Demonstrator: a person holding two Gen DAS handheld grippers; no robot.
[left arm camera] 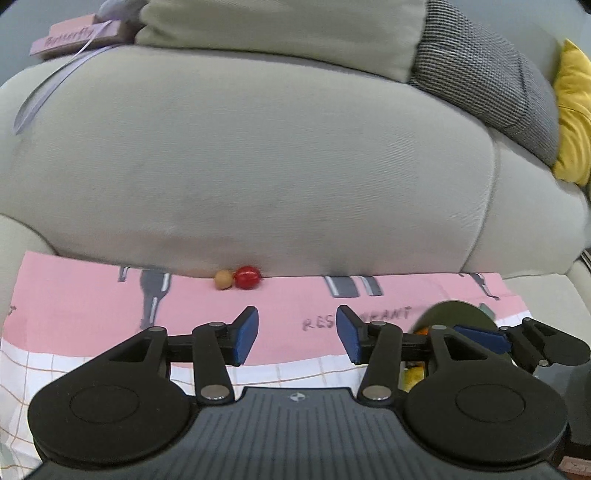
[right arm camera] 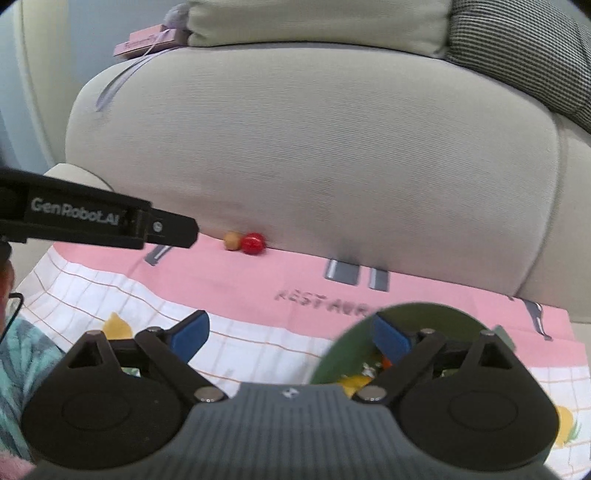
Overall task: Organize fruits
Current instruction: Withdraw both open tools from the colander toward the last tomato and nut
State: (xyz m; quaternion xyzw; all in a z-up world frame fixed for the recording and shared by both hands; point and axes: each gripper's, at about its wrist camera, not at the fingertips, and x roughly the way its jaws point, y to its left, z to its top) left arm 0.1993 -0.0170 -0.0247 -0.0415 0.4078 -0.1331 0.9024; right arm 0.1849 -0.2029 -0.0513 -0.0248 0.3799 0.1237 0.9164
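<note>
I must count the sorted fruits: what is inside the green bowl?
Inside the green bowl, yellow pieces and something orange show. The right gripper covers the rest.

A beige sofa (left arm camera: pixel 258 166) fills the view ahead of the gripper; its seat lies under a pink printed cloth (left arm camera: pixel 92 302); above, a pale cushion (left arm camera: pixel 295 29); up and rightward, a houndstooth pillow (left arm camera: pixel 480 74), then a yellow pillow (left arm camera: pixel 576 110); up left, a pink box (left arm camera: pixel 74 37).

Home living room: beige sofa (left arm camera: pixel 258 166), scatter cushions (left arm camera: pixel 480 70), printed cloth (left arm camera: pixel 92 295) over the seat.
</note>
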